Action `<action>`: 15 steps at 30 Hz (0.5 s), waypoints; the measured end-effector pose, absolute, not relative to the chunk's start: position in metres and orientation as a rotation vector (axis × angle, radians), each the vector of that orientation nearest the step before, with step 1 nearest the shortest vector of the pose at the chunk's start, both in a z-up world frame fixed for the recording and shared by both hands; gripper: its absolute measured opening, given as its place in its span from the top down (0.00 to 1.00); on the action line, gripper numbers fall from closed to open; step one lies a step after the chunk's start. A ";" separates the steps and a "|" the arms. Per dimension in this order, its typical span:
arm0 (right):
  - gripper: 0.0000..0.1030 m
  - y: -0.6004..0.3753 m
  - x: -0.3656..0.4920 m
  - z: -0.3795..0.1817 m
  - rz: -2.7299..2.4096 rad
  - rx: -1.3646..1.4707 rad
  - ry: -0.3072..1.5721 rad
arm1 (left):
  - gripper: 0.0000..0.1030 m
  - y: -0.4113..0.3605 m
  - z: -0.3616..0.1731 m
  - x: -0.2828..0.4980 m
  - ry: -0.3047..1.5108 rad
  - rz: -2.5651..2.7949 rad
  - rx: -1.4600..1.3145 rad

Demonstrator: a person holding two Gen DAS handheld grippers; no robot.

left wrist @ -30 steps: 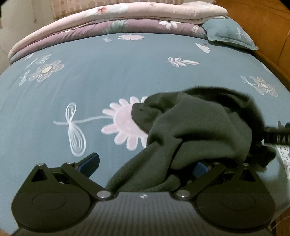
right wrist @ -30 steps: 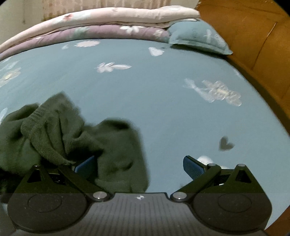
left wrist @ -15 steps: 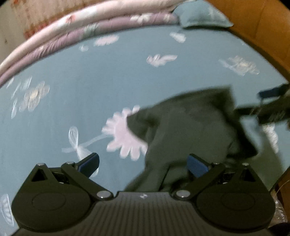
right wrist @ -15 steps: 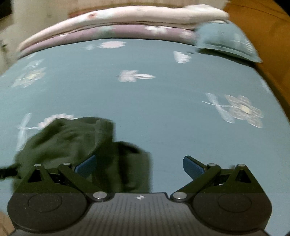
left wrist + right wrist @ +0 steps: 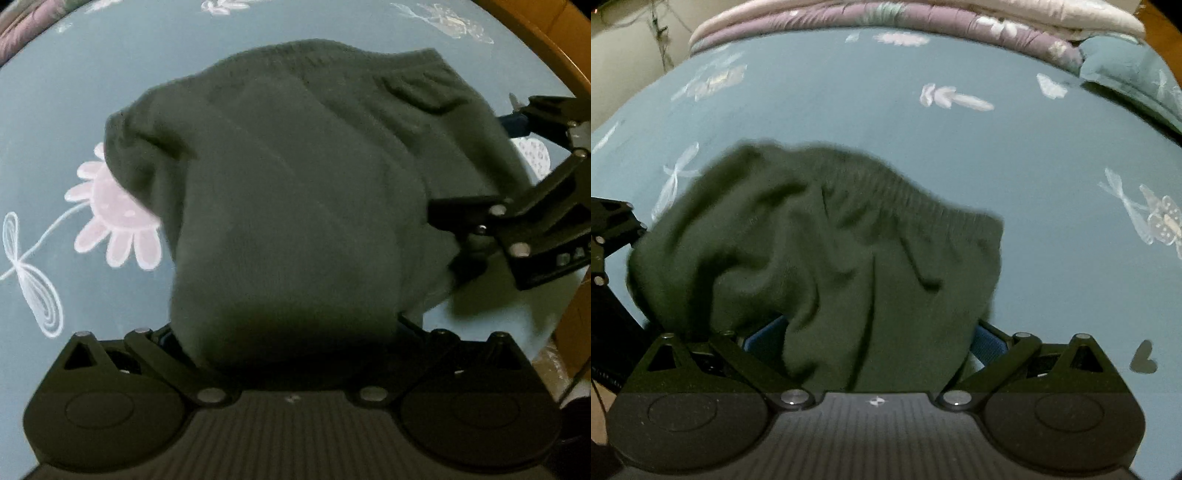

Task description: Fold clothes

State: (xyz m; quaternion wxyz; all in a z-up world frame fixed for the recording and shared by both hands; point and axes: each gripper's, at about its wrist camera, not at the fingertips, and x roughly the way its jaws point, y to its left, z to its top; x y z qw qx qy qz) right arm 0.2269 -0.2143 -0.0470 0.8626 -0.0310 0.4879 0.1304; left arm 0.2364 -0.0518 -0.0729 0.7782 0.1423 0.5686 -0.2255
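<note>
Teal flower-printed bed sheet (image 5: 1015,155), folded quilts (image 5: 923,14) behind, dark green knit garment (image 5: 295,192) draped across both grippers' jaws, their grip hidden, cannot tell.

Both views are fisheye cameras mounted low behind their own gripper's fingers, looking forward and down over a bed with a blue flowered sheet (image 5: 55,110). The left wrist view sits very close above the dark green garment (image 5: 295,203), which fills its middle, and is tipped steeply down; the wooden bed frame (image 5: 535,40) curves along its far right edge. The right wrist view is pitched flatter, reaching across the sheet to the folded quilts (image 5: 923,14) and pillow (image 5: 1134,81) at the far end. They share the garment and the surrounding sheet. Each catches the other: the right gripper (image 5: 517,122) enters at the left view's right edge, the left gripper (image 5: 605,236) at the right view's left edge.
</note>
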 end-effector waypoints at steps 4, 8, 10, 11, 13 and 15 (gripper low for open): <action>0.00 -0.233 0.222 -0.062 0.342 0.013 1.010 | 0.00 -0.039 -0.076 0.226 1.136 -0.546 0.294; 0.00 -0.251 0.224 -0.064 0.334 0.018 1.025 | 0.00 -0.029 -0.076 0.221 1.086 -0.573 0.291; 0.00 -0.261 0.226 -0.061 0.269 -0.003 1.023 | 0.00 -0.025 -0.073 0.226 1.112 -0.575 0.290; 0.00 -0.267 0.228 -0.059 0.223 -0.026 1.020 | 0.00 -0.023 -0.071 0.228 1.124 -0.569 0.289; 0.00 -0.279 0.230 -0.055 0.125 -0.092 1.009 | 0.01 -0.015 -0.059 0.231 1.116 -0.528 0.299; 0.00 -0.293 0.232 -0.049 0.066 -0.131 0.988 | 0.01 -0.010 -0.041 0.231 1.074 -0.514 0.319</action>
